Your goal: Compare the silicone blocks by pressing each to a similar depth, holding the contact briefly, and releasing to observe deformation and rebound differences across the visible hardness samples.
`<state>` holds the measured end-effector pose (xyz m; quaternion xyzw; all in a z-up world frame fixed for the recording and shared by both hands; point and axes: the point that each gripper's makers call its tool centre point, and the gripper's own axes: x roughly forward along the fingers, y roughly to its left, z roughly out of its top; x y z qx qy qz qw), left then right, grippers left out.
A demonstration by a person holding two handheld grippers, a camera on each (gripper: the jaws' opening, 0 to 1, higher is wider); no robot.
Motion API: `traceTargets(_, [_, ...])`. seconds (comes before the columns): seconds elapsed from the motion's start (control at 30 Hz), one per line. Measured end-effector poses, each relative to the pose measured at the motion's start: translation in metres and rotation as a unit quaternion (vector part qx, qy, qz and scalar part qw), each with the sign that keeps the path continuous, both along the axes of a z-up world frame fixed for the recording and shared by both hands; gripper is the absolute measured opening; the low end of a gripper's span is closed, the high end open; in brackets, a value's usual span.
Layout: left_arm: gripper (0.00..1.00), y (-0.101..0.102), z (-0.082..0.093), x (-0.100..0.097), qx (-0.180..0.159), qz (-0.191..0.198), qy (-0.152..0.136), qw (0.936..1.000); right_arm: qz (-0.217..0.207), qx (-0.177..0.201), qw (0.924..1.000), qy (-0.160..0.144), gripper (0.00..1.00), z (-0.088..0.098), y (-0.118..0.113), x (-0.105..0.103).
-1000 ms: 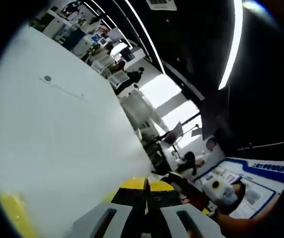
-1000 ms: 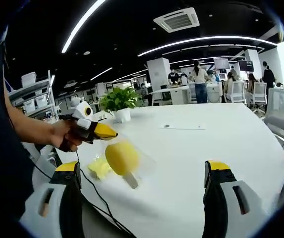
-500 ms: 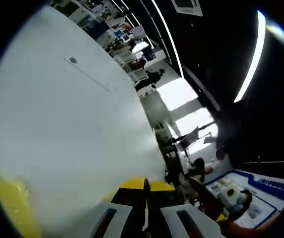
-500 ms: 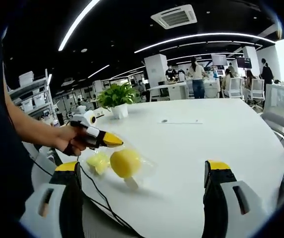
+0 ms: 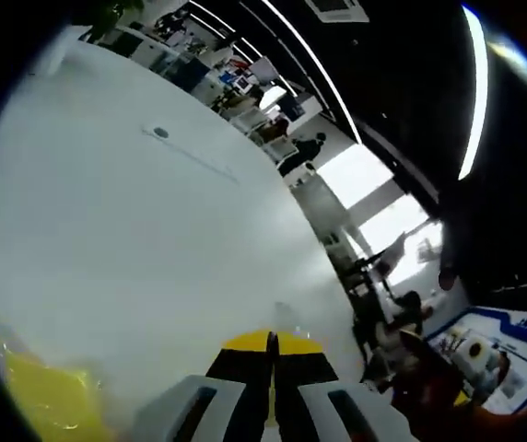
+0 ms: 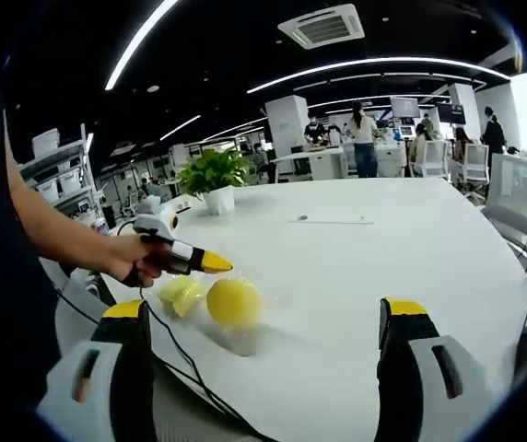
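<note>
In the right gripper view, the right gripper (image 6: 263, 354) stands wide open at the bottom of the frame, holding nothing. At center left, the left gripper (image 6: 216, 264), its jaws closed together, touches a yellow silicone block (image 6: 234, 301) on the white table (image 6: 411, 249). A potted plant (image 6: 214, 181) stands behind.

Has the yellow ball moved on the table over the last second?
Yes. The yellow ball, earlier lifted above the table, now lies lower, nearer the table's near edge, beside the left gripper.
</note>
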<state>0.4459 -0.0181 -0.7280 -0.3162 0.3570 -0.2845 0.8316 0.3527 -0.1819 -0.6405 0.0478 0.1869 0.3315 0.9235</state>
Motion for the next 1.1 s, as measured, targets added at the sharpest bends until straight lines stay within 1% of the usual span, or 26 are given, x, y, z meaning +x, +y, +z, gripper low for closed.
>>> traceTargets(0.1, [0.00,0.000,-0.013,-0.005,0.036,-0.018,-0.002,0.9992,0.000,0.000,1.0000,0.001,0.97,-0.001,0.000,-0.001])
traceTargets(0.2, [0.00,-0.003,-0.017,-0.008,0.044,-0.027,-0.002,0.9987,0.001,-0.003,1.0000,0.003,0.97,-0.003,0.001,-0.004])
traceTargets(0.27, [0.00,-0.002,-0.022,-0.008,0.052,-0.027,0.000,0.9983,0.001,-0.005,1.0000,0.003,0.97,-0.004,0.000,-0.005])
traceTargets(0.3, [0.00,0.000,-0.027,-0.008,0.062,-0.030,0.001,0.9976,0.000,-0.006,1.0000,0.006,0.97,-0.006,0.000,-0.005])
traceTargets(0.43, [0.00,0.001,-0.038,-0.009,0.082,-0.034,0.014,0.9960,-0.002,-0.004,1.0000,0.008,0.97,-0.007,-0.001,-0.007])
traceTargets(0.5, [0.00,0.001,-0.040,-0.009,0.092,-0.039,0.013,0.9949,-0.003,-0.003,0.9999,0.009,0.97,-0.008,-0.001,-0.008])
traceTargets(0.6, [0.00,0.002,-0.044,-0.008,0.098,-0.038,0.019,0.9943,-0.005,-0.004,0.9999,0.011,0.97,-0.009,-0.002,-0.009])
traceTargets(0.7, [0.00,0.006,-0.052,-0.011,0.123,-0.044,0.018,0.9913,-0.006,-0.003,0.9999,0.011,0.97,-0.009,-0.002,-0.010])
traceTargets(0.77, [0.00,0.007,-0.055,-0.012,0.124,-0.043,0.022,0.9911,-0.006,-0.004,0.9999,0.011,0.97,-0.009,-0.002,-0.010])
traceTargets(0.87, [0.01,0.010,-0.056,-0.013,0.116,-0.037,0.028,0.9921,-0.006,-0.003,0.9999,0.011,0.97,-0.007,-0.002,-0.009])
traceTargets(0.97, [0.01,0.010,-0.055,-0.014,0.125,-0.042,0.025,0.9910,-0.006,-0.003,0.9999,0.012,0.97,-0.008,-0.002,-0.009])
traceTargets(1.03, [0.01,0.010,-0.055,-0.013,0.117,-0.041,0.030,0.9918,-0.004,-0.003,0.9999,0.012,0.97,-0.008,-0.001,-0.009])
traceTargets(1.1, [0.01,0.009,-0.056,-0.014,0.122,-0.047,0.032,0.9910,-0.003,-0.003,0.9999,0.013,0.97,-0.007,0.001,-0.009])
